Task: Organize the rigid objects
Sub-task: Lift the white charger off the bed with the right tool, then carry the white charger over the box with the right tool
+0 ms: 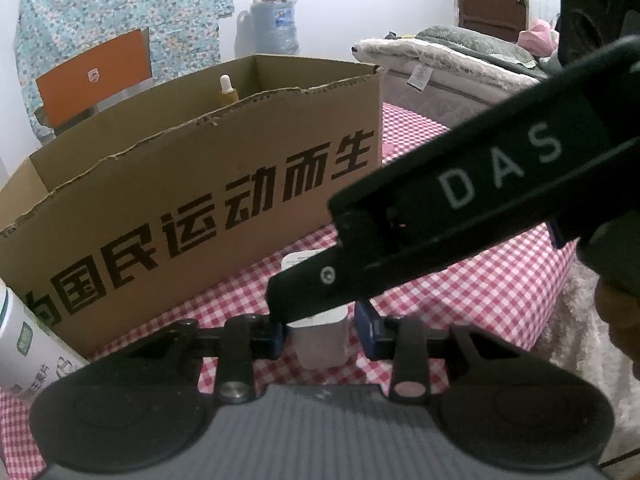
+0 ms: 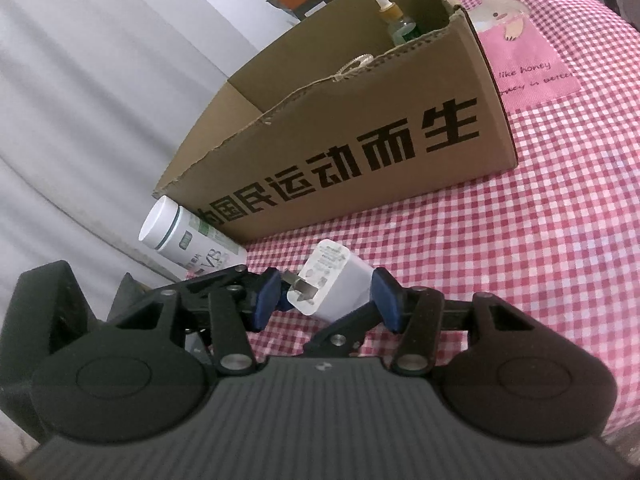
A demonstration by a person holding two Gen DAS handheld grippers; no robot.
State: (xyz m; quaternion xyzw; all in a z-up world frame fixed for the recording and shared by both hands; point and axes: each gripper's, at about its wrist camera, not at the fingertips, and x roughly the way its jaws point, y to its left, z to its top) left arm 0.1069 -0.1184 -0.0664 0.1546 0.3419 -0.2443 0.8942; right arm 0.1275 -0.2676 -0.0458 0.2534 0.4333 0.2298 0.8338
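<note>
A white plug-in charger (image 2: 340,276) hangs just above the red-checked cloth, with my right gripper (image 2: 326,300) shut on it; one pad is against its prongs and the other against its back. In the left wrist view the same charger (image 1: 320,344) sits between the pads of my left gripper (image 1: 322,334), which is open with a thin gap showing on the right side. The right gripper's black finger (image 1: 304,284) crosses over the charger's top. Behind stands an open cardboard box (image 1: 200,200) (image 2: 360,152) holding a dropper bottle (image 1: 227,92) (image 2: 394,16).
A white supplement bottle (image 2: 180,236) (image 1: 20,344) lies against the box's near left corner. A pink bear patch (image 2: 520,48) is on the cloth right of the box. The cloth's edge (image 1: 560,280) drops off at right. Bedding (image 1: 440,60) and a water jug (image 1: 276,24) lie beyond.
</note>
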